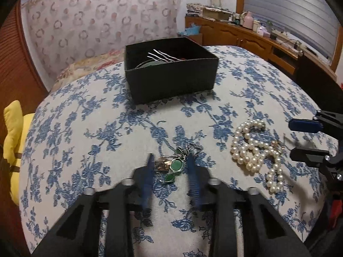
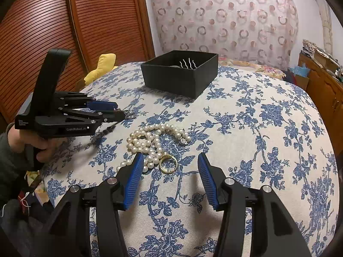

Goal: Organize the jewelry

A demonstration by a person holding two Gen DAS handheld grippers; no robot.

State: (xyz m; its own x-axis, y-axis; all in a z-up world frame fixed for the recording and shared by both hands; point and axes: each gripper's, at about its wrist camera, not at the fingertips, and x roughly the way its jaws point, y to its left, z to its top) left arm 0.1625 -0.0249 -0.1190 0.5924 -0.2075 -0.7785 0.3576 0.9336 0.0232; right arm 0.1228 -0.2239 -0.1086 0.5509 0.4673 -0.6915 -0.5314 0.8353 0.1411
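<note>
A green-stone jewelry piece (image 1: 176, 165) with silver links lies on the blue-flowered tablecloth (image 1: 85, 128). My left gripper (image 1: 170, 160) straddles it, blue pads close on both sides with slim gaps still showing. A pearl necklace (image 1: 255, 152) (image 2: 154, 141) lies heaped to its right, a gold ring (image 2: 169, 163) beside the heap. My right gripper (image 2: 170, 154) hangs open over the ring, its left pad against the pearls. The black box (image 1: 171, 81) (image 2: 178, 81) stands farther back, with silver wavy hairpins (image 1: 163, 56) inside. From the right wrist, the left gripper (image 2: 121, 111) appears at the left, a hand (image 2: 40, 143) holding it.
The table's rounded edge drops off at left and front. A yellow cushion (image 1: 12, 132) (image 2: 103, 64) sits beyond the left edge. A wooden sideboard (image 1: 246, 34) with clutter runs along the far right, and a louvred wooden door (image 2: 96, 21) stands behind the table.
</note>
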